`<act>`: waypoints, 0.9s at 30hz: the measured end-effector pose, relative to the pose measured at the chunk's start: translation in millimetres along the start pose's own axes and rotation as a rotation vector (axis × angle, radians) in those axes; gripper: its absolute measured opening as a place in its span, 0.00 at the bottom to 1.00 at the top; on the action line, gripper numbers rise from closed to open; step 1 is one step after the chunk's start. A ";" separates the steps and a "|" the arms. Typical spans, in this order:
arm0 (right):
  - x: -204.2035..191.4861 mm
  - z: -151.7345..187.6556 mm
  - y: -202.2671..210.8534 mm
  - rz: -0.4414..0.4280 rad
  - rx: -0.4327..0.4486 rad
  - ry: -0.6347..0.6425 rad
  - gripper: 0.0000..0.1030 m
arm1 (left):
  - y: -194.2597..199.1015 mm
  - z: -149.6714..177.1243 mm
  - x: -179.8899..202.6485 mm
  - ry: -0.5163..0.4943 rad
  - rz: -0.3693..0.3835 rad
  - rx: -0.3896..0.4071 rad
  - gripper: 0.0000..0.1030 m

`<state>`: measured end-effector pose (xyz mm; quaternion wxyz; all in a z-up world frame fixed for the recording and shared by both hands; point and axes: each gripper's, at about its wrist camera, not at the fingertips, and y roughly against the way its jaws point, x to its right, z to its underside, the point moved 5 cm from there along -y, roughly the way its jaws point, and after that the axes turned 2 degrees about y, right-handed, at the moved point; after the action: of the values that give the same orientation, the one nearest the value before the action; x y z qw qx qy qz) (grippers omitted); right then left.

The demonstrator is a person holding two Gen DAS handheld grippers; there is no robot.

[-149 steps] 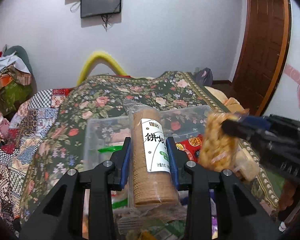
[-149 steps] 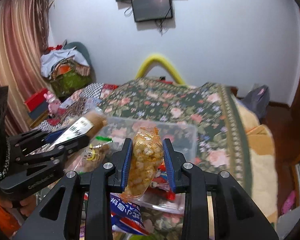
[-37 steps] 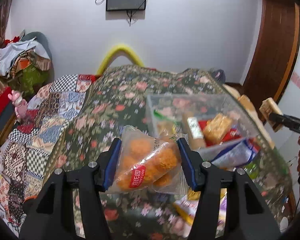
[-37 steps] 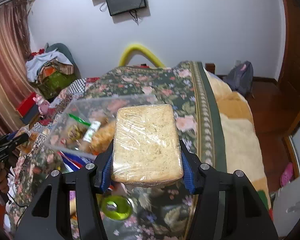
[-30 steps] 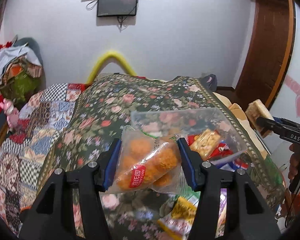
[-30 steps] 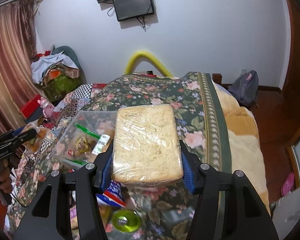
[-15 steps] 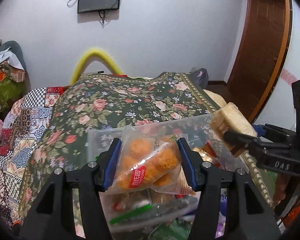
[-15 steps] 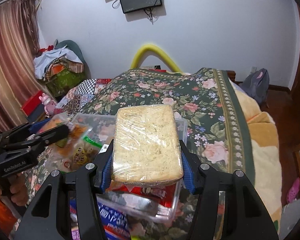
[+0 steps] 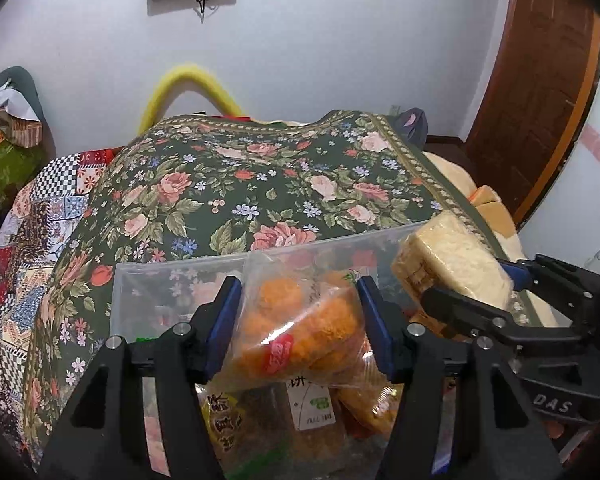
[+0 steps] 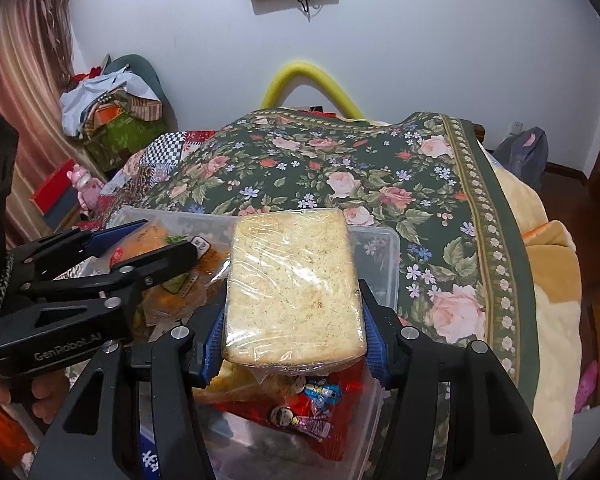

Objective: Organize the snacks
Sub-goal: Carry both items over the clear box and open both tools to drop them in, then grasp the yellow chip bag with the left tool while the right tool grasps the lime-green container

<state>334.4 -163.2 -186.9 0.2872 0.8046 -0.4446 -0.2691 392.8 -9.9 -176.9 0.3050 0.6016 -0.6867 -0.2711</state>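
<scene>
Both claws have come in over the clear plastic bin (image 9: pixel 171 280) on the bed; a second ago they were off to its sides, now each snack hangs right above the pile inside.

Left claw (image 9: pixel 300 320): jaws have just been opening. The bag of orange fried balls (image 9: pixel 300 328) is between the blue pads, sagging, a gap showing at the left pad. Reads as a release under way, so that bag should drop into the bin.

Right claw (image 10: pixel 293 332): half-open span, pads clamped on both edges of the cling-wrapped cake slab (image 10: pixel 293 284), held flat over the bin's near right part. Not let go yet; judging by position, its drop comes next.

Materials:
- bag: thin crinkly clear film, lumpy, deformable, red label
- slab: rectangular, crumbly pale sponge, glossy wrap, fairly rigid
- bin: translucent, thin straight walls, already holding foil and film packets
- bed: soft floral blanket (image 10: pixel 380 184), uneven support
</scene>
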 end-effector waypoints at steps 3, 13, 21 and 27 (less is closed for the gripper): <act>1.1 -1.3 0.4 0.003 0.002 0.004 0.52 | -1.5 1.3 1.8 -0.009 -0.015 -0.001 0.62; 1.6 -8.4 33.4 -0.005 0.055 0.000 0.52 | 48.6 -2.9 6.9 -0.025 0.023 0.059 0.66; -2.9 3.5 84.4 -0.014 0.112 0.003 0.53 | 116.1 7.2 2.5 -0.040 0.031 0.120 0.66; -4.0 35.9 111.7 -0.024 0.124 -0.027 0.55 | 142.6 43.2 -7.4 -0.024 0.043 0.103 0.67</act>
<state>245.2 -216.8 -132.6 0.2278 0.8223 -0.4546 -0.2553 267.0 16.1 -101.0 0.2715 0.5984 -0.7159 -0.2361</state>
